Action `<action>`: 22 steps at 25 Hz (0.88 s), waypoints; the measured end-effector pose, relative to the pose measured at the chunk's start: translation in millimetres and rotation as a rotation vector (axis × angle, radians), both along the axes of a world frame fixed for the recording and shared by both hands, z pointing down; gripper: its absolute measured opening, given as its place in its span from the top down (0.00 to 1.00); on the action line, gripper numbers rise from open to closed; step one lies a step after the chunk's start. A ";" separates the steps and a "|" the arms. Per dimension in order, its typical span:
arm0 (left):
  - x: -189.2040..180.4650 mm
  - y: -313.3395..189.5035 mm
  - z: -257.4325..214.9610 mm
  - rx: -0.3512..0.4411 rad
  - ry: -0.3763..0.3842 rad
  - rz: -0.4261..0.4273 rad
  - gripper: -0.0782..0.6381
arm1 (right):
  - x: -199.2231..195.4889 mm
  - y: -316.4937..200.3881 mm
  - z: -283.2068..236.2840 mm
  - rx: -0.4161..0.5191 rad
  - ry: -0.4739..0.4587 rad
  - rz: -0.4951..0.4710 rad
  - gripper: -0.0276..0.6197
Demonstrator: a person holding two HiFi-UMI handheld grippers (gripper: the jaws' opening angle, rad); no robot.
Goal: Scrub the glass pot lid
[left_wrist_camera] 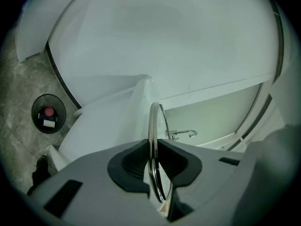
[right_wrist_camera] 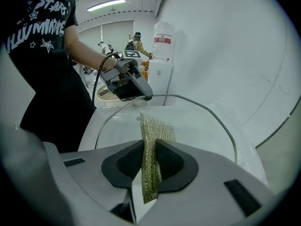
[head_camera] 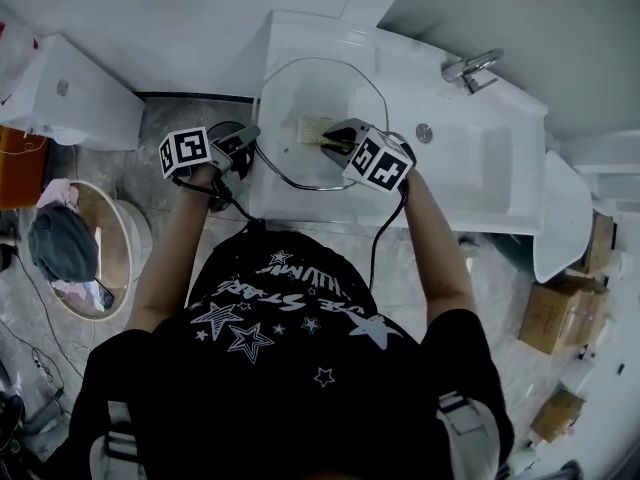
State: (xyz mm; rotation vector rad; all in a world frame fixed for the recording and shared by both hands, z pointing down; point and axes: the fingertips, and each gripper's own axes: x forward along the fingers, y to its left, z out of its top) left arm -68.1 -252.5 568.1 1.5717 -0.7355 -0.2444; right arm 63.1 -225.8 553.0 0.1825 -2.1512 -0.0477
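Note:
The glass pot lid (head_camera: 330, 93), wide with a thin metal rim, stands up on edge over the white basin (head_camera: 480, 158). My left gripper (head_camera: 250, 140) is shut on its rim at the lid's left side; in the left gripper view the rim (left_wrist_camera: 154, 126) runs straight between the dark pads (left_wrist_camera: 134, 164). My right gripper (head_camera: 336, 144) is shut on a green-gold scouring cloth (head_camera: 314, 129), which lies against the lid's glass near its middle. The right gripper view shows the cloth (right_wrist_camera: 154, 133) sticking out of the jaws, the lid's rim (right_wrist_camera: 209, 109) arching behind it, and the left gripper (right_wrist_camera: 129, 84) beyond.
A chrome faucet (head_camera: 470, 68) sits at the basin's far right. A white cabinet (head_camera: 70, 93) stands at the left, with a round tub of clothes (head_camera: 75, 248) on the floor. Cardboard boxes (head_camera: 560, 313) lie at the right. A round floor drain (left_wrist_camera: 48, 113) shows on the grey floor.

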 end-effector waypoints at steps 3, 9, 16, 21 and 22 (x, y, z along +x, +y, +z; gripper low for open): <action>-0.3 0.0 0.0 -0.004 -0.001 -0.008 0.80 | 2.1 16.1 -1.8 -0.049 -0.008 -0.018 0.84; -1.5 0.1 0.4 -0.007 -0.008 -0.016 0.80 | 2.4 47.0 -6.4 -0.131 -0.026 -0.064 0.84; -0.7 -0.8 1.2 -0.014 0.001 -0.023 0.80 | 8.6 69.4 -11.0 -0.207 -0.033 -0.090 0.84; -0.9 -1.9 3.5 -0.020 0.006 -0.026 0.80 | 10.0 84.1 -15.9 -0.271 -0.042 -0.112 0.84; -0.8 -1.9 3.7 -0.021 0.005 -0.026 0.80 | 10.4 87.2 -17.0 -0.282 -0.040 -0.120 0.84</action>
